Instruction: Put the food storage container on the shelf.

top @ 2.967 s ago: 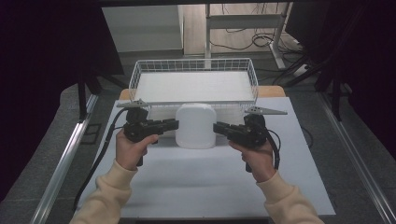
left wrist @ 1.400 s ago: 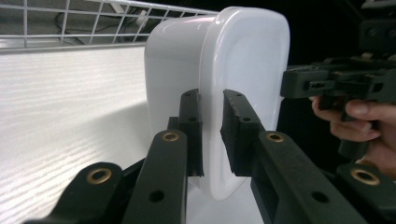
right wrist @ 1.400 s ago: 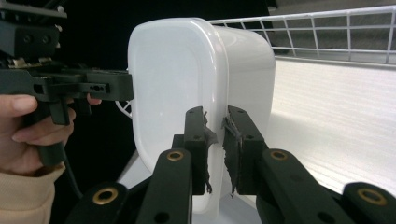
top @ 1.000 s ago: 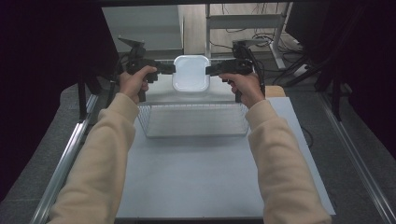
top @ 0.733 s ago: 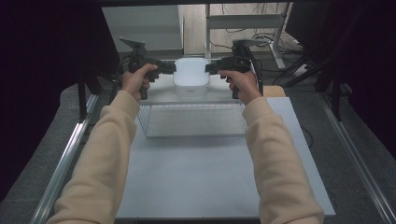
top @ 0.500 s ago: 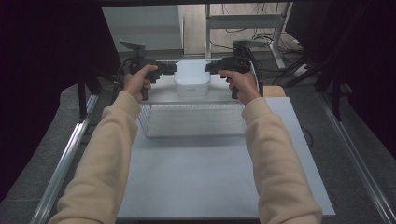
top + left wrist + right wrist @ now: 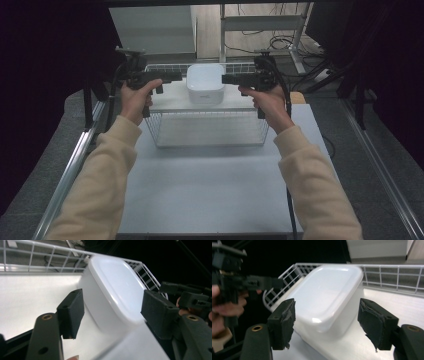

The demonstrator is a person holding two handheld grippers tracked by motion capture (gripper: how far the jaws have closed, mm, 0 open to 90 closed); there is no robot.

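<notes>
A white lidded container (image 7: pixel 205 82) rests on the floor of a white wire basket (image 7: pixel 210 131) at the far end of the table. My left gripper (image 7: pixel 176 76) is level with its left side and my right gripper (image 7: pixel 227 79) with its right side, each tip close to it. In the left gripper view the container (image 7: pixel 117 290) lies just beyond the open gripper (image 7: pixel 113 315), whose jaws stand wide apart. The right gripper view has the container (image 7: pixel 329 292) ahead of the open gripper (image 7: pixel 329 325). Nothing is pinched in either.
The basket's wire rim (image 7: pixel 392 272) rises around the container on all sides. The white tabletop (image 7: pixel 210 190) stretches from the basket to the near edge. Metal rails (image 7: pixel 70 170) run along both table sides. Shelving and cables stand behind the basket.
The container was carried from the table in front of the basket, raised over it and lowered inside. Both grippers now stand open beside it.
</notes>
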